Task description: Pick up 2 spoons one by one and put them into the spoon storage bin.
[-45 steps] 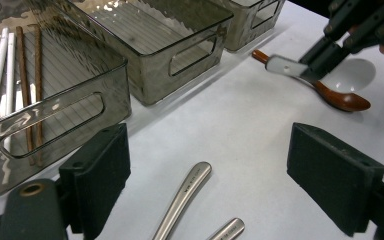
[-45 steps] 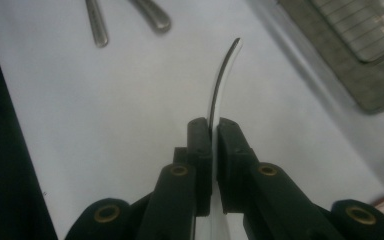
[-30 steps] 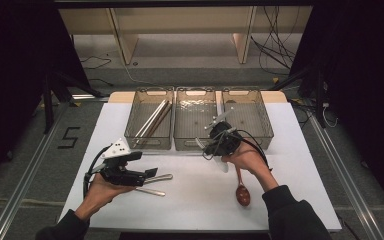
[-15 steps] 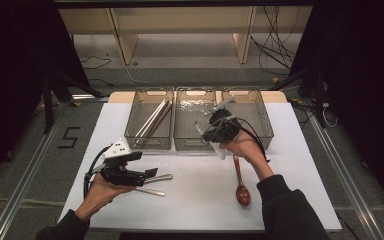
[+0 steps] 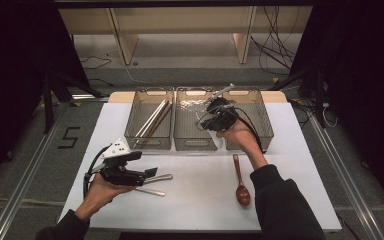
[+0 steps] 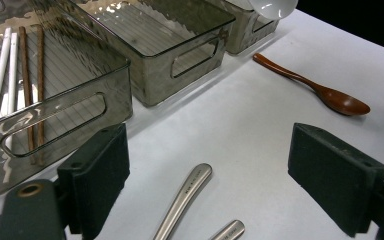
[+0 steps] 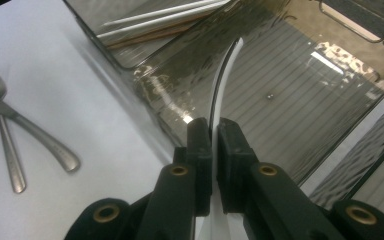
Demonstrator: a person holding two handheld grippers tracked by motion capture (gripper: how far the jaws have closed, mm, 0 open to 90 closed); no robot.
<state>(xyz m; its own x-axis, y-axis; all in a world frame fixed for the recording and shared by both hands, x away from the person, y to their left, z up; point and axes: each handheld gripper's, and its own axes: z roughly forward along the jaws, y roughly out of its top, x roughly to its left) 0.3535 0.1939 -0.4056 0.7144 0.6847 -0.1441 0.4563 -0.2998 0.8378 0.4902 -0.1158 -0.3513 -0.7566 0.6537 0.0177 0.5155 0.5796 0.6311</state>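
Right gripper (image 7: 214,132) clamped tight on the thin curved handle of a white plastic spoon (image 7: 223,75), held above the near end of the middle clear smoky plastic bin (image 5: 196,116), white bowl of the spoon hanging just past that bin's front wall in the high view. Left gripper (image 6: 207,175) low over the white table (image 5: 200,200) with jaws wide apart, two brushed-steel cutlery handles (image 6: 182,200) lying between them. Brown wooden spoon (image 5: 240,181) flat on the table near the right forearm; chopsticks (image 5: 152,120) in the left bin.
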